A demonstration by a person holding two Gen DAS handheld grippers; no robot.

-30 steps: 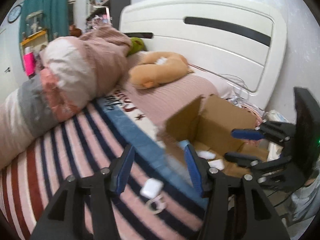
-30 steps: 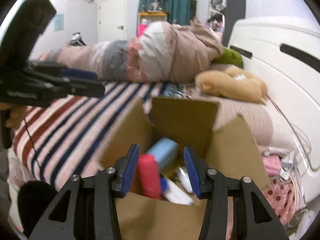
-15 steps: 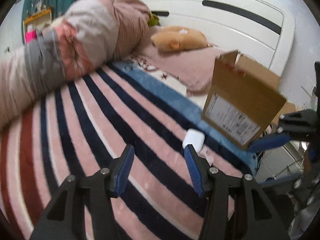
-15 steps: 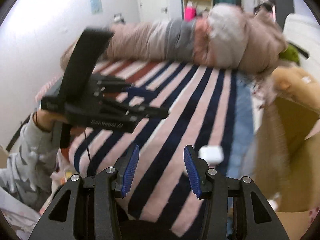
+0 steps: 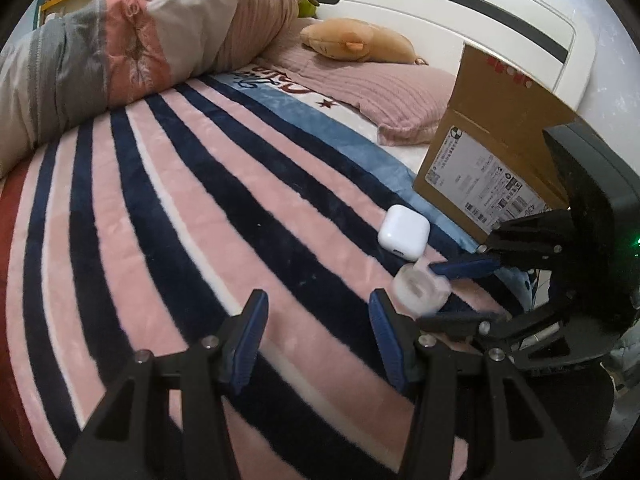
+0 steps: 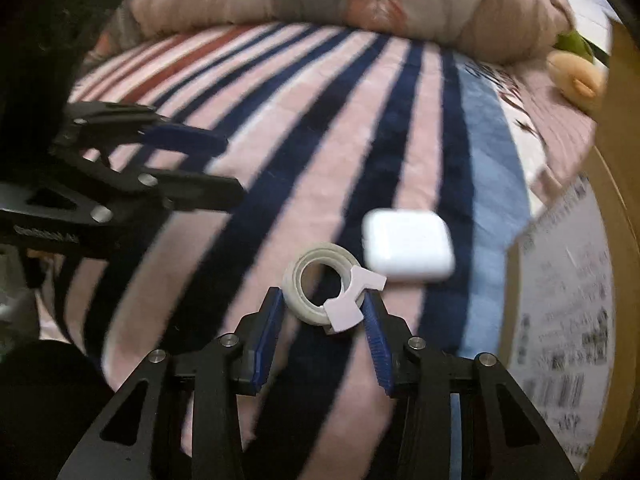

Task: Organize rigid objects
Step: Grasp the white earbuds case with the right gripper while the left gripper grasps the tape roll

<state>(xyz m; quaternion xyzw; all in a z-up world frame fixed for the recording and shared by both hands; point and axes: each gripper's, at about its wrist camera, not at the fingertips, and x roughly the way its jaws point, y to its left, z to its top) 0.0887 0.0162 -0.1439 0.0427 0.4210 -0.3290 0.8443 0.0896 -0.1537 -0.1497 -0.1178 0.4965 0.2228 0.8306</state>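
White tape roll [image 6: 318, 289] between closing right tool [image 6: 322, 316], one earbud case [image 6: 408, 245], left tool [image 5: 316, 338] spread.

On the blanket [image 6: 304, 128] a tape roll [image 6: 316, 288] lies just beside an earbud case [image 6: 408, 244]. The cardboard box [image 5: 496, 148] stands to their right; pillow [image 5: 384, 92] and plush toy [image 5: 356, 42] lie behind.

Even, soft indoor light, moderately bright; shadows faint. Both views show strong fisheye bending with black vignette in the corners. Left wrist view mostly sharp; headboard [image 5: 460, 12] at upper right nearly blown out. Right wrist view motion-smeared: white case [image 6: 408, 250] and box label [image 6: 568, 312] at right blurred, text unreadable.
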